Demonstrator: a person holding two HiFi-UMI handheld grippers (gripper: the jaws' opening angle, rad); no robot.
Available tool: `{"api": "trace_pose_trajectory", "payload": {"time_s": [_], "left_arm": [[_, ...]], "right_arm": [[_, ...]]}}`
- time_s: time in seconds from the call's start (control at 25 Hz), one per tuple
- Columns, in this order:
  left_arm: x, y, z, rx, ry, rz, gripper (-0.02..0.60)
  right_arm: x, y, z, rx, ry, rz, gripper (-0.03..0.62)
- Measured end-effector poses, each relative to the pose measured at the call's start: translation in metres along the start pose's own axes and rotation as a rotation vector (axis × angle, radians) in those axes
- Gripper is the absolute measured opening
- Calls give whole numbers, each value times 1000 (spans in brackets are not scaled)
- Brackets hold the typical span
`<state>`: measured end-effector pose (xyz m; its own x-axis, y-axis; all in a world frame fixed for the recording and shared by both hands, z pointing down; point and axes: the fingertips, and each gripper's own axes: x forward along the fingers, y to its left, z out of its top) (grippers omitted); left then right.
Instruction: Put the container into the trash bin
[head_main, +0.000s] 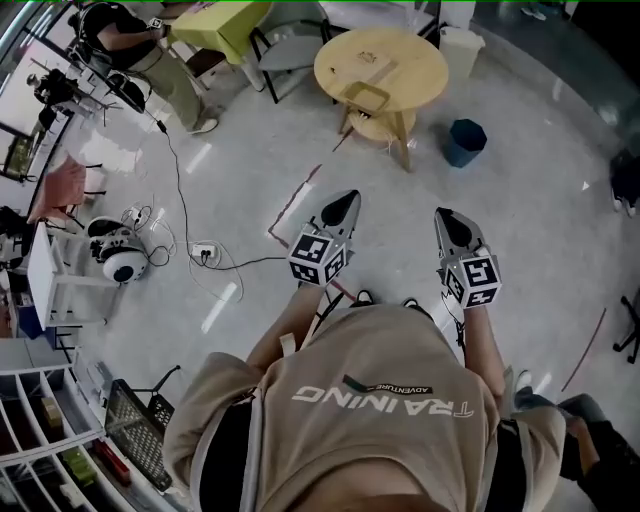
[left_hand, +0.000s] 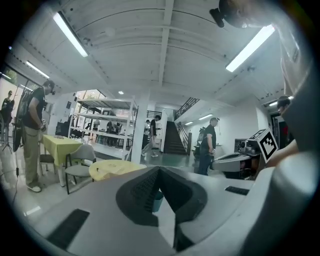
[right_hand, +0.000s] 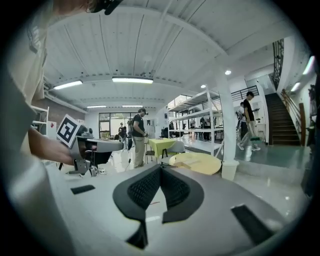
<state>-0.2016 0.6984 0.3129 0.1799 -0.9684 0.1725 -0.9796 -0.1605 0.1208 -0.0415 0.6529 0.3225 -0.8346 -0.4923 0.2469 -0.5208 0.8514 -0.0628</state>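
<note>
A round wooden table (head_main: 420, 75) stands ahead of me, with a pale flat container (head_main: 372, 63) lying on its top. A dark blue trash bin (head_main: 465, 140) sits on the floor to the table's right. Both grippers are held in front of my chest, well short of the table. My left gripper (head_main: 345, 205) is shut and empty, and in the left gripper view its tips (left_hand: 160, 169) meet, with a sliver of the blue bin (left_hand: 157, 200) showing below them. My right gripper (head_main: 445, 215) also has its jaws together with nothing in them (right_hand: 160, 167).
A white bin (head_main: 460, 45) stands behind the table. A grey chair (head_main: 285, 50) and a yellow-clothed table (head_main: 225, 25) are at its left, where a person (head_main: 150, 50) stands. Cables and a power strip (head_main: 205, 252) lie on the floor at left, by shelving (head_main: 50, 430).
</note>
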Motion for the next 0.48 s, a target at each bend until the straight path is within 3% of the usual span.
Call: {"api": "trace_pose_trajectory", "payload": {"time_s": [0.48], "left_arm": [[2, 58, -32, -56, 38, -43, 11]], "right_arm": [[40, 15, -29, 24, 67, -66, 3]]}}
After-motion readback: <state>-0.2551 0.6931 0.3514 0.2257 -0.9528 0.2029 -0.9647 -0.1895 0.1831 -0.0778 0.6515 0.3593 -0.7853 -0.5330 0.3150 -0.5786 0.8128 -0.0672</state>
